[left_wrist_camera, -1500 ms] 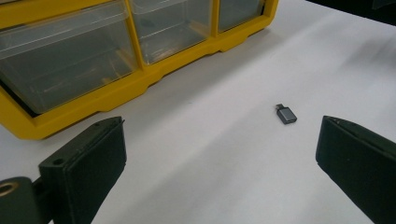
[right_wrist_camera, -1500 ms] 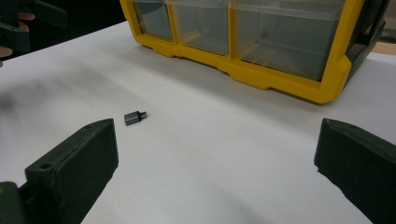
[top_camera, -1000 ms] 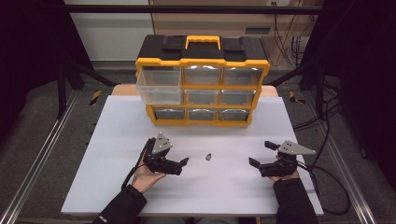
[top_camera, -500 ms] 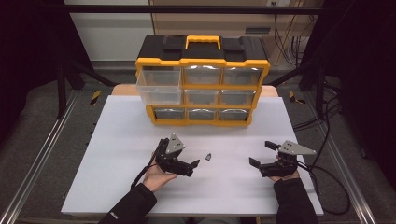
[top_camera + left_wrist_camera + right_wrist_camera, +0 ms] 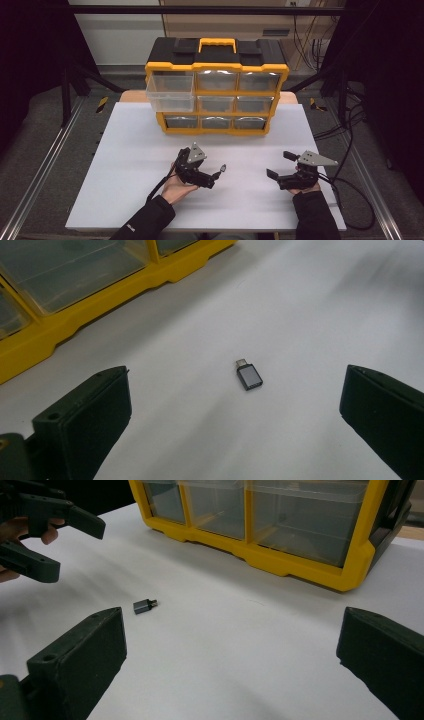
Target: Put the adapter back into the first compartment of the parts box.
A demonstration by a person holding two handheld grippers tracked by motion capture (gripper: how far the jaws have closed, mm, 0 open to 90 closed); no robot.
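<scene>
The small grey metal USB adapter (image 5: 248, 375) is lying on the white tabletop (image 5: 130, 150), just ahead of the left gripper (image 5: 216, 175), fingers spread, long axis running near-to-far; the right gripper (image 5: 280, 165), also spread, is sitting well apart.

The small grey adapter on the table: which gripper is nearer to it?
Left. The left gripper sits right beside the adapter, jaws open towards it. The right gripper rests apart, out to the adapter's right.
</scene>
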